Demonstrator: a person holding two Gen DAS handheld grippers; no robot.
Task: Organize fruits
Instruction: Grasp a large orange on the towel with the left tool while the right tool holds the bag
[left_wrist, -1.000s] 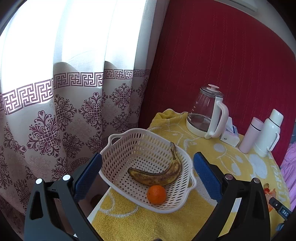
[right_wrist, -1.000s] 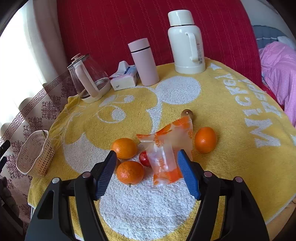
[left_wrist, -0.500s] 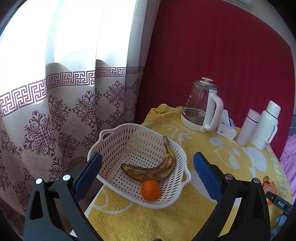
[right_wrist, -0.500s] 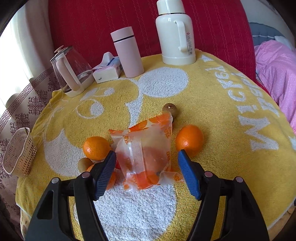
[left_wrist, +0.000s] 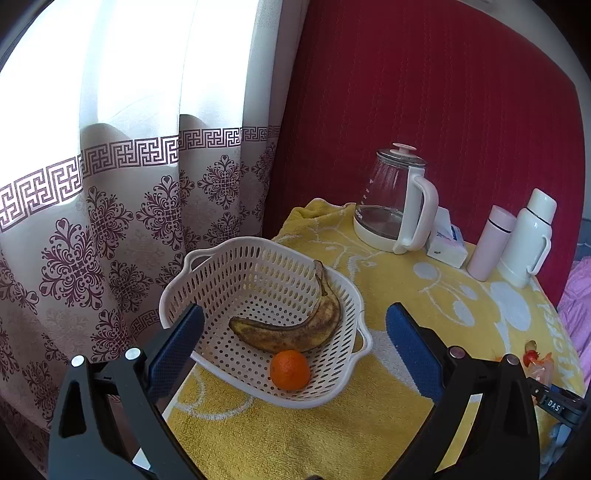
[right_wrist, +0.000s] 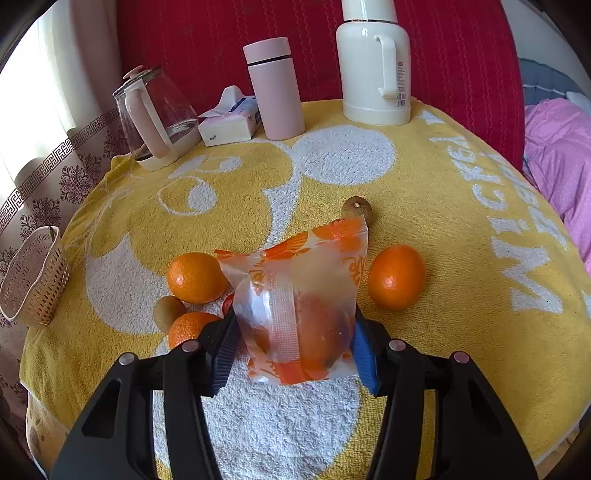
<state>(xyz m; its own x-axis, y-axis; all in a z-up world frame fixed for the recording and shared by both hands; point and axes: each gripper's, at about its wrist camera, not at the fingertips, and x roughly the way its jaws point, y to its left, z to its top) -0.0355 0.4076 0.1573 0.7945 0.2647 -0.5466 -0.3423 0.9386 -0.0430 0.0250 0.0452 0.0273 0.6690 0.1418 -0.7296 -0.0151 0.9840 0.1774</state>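
A white perforated basket (left_wrist: 352, 291) stands at the table's left corner and holds a spotted banana (left_wrist: 295, 332) and one orange (left_wrist: 290, 370). My left gripper (left_wrist: 291, 317) hovers open in front of it, with nothing between its fingers. In the right wrist view, my right gripper (right_wrist: 293, 328) is shut on an orange sealed in a clear plastic bag (right_wrist: 299, 295). Loose oranges lie left (right_wrist: 195, 277), lower left (right_wrist: 190, 326) and right (right_wrist: 396, 277) of the bag. A kiwi (right_wrist: 168, 312) sits at the left and another (right_wrist: 357, 208) behind the bag. The basket (right_wrist: 33, 277) shows far left.
A yellow towel (right_wrist: 443, 184) covers the round table. Along the back stand a glass kettle (right_wrist: 155, 114), a tissue pack (right_wrist: 229, 122), a pink bottle (right_wrist: 275, 88) and a white thermos (right_wrist: 373, 62). A curtain (left_wrist: 110, 184) hangs left and pink bedding (right_wrist: 561, 155) lies right.
My right gripper moved forward around the bagged orange and closed on it. The left gripper drifted slightly in front of the basket and stayed open.
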